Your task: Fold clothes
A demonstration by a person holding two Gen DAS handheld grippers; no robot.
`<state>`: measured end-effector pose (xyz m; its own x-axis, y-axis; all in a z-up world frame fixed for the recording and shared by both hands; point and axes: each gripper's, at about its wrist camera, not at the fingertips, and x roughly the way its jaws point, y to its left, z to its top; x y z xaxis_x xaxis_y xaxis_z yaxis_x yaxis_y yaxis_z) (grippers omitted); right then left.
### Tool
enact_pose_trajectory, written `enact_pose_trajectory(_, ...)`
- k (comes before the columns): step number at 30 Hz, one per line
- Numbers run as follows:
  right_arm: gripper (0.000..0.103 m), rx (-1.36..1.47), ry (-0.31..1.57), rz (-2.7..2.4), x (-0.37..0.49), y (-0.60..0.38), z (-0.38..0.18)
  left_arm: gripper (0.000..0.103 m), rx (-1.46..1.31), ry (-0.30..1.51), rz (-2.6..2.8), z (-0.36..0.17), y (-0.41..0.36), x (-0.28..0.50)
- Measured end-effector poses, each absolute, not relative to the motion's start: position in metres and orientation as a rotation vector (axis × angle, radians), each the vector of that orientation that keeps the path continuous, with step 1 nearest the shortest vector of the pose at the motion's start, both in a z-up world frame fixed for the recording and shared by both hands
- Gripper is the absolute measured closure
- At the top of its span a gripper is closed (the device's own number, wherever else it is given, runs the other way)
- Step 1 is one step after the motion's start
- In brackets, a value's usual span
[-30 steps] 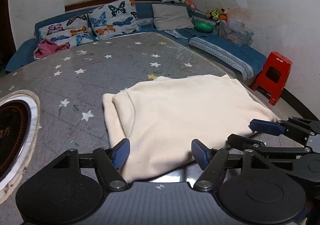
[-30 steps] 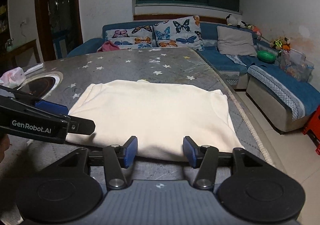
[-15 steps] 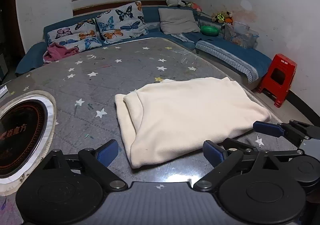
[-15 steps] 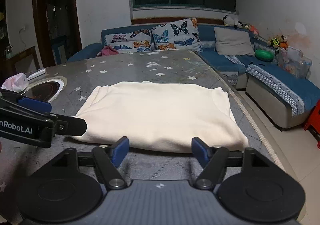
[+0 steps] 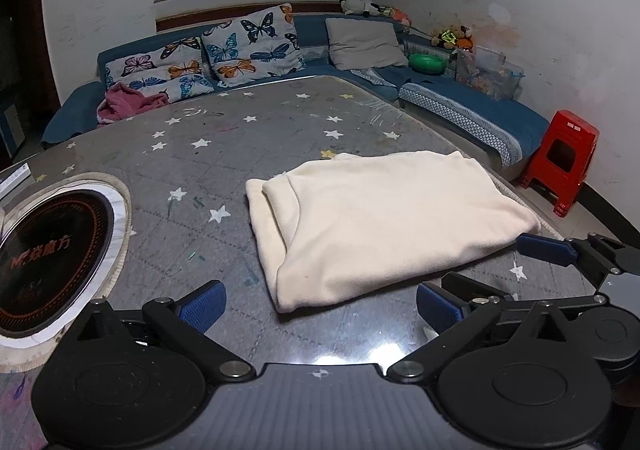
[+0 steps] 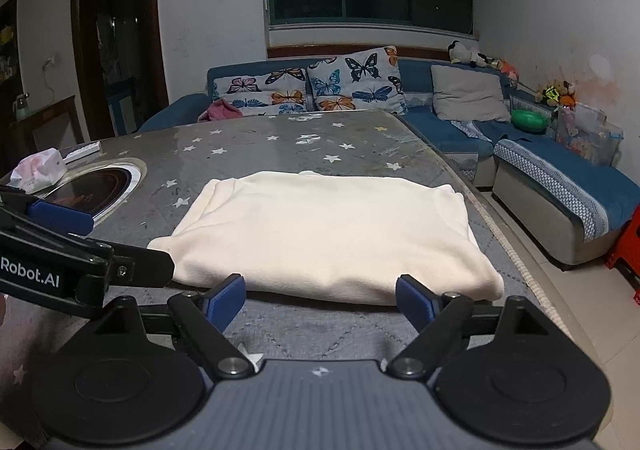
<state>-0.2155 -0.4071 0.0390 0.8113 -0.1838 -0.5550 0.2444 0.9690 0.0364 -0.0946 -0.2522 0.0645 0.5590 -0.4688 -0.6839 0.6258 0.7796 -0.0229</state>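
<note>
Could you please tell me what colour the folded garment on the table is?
The folded garment is plain cream, with no pattern; the right wrist view shows it best.

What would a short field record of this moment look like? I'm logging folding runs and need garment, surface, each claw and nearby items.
garment: cream garment, folded into a rectangle, lying flat
surface: grey star-print table cover
left claw: open, empty, just short of the garment's near corner
right claw: open, empty, at the garment's near edge
built-in item: round black cooktop set in the table, left of the garment
background: blue sofa with butterfly cushions; red stool on the floor
</note>
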Motion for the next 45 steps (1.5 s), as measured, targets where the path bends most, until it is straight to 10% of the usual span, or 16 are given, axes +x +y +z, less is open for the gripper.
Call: enact_pose_trajectory(45,0.0,0.075,0.568,-0.294,-0.238,-0.388,0.043,0.0,0.237,0.705,-0.628,0.065,-0.215,-0.127)
